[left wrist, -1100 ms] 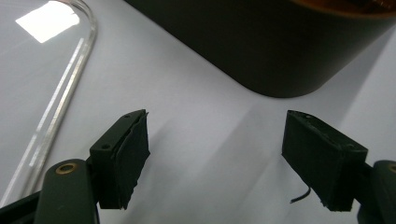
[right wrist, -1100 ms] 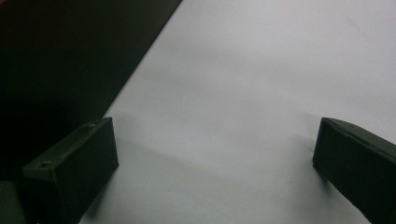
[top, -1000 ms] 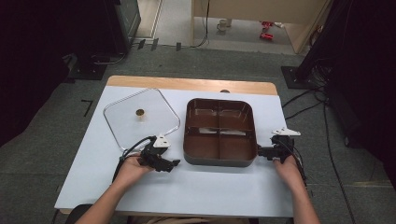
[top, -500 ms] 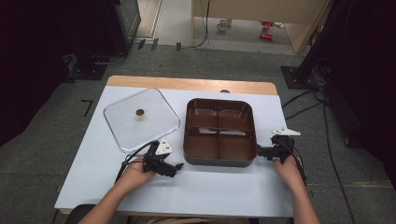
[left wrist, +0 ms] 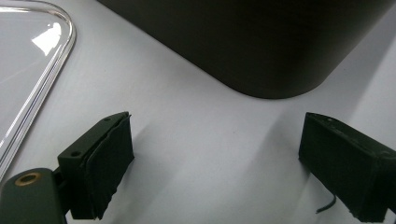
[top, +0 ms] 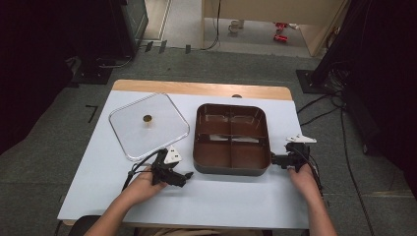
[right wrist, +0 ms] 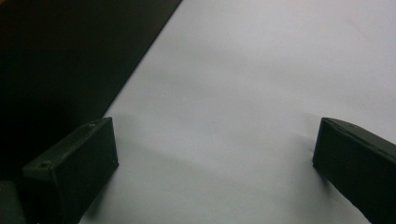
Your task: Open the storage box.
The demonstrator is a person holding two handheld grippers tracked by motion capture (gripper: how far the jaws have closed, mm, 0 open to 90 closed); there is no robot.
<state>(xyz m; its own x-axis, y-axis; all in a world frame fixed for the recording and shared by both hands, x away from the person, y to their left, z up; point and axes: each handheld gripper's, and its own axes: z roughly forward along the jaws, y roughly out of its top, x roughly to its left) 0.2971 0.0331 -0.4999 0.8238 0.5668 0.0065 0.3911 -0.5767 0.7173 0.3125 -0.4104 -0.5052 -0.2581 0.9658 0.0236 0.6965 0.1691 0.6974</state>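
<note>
A person at a pale table [top: 236, 196] worked two hand-held claws beside a brown four-compartment tray [top: 231, 138], its clear lid [top: 147, 125] already off and lying flat, knob [top: 147, 118] up, ahead and to the left of the left gripper [top: 186, 175]. That gripper's jaws had just been opening and stood wide apart with nothing between them, only bare tabletop; in the left gripper view the tray's rounded near corner [left wrist: 275, 70] sat just ahead of the pads and the lid's rim [left wrist: 42, 88] curved off to one side, both apart from the claw. The right gripper [top: 272, 159] rested at the tray's opposite near corner, its jaws likewise spread and empty, the dark tray wall [right wrist: 70, 60] just beside one pad [right wrist: 74, 168]; whether it touched could not be told. The lid appeared to have been parked aside to leave the compartments open, and the claws flanked the tray as if to steady or shift it. The tray sat upright, opening skyward, roughly square, its slightly longer side seemingly running across the table between the two claws.
</note>
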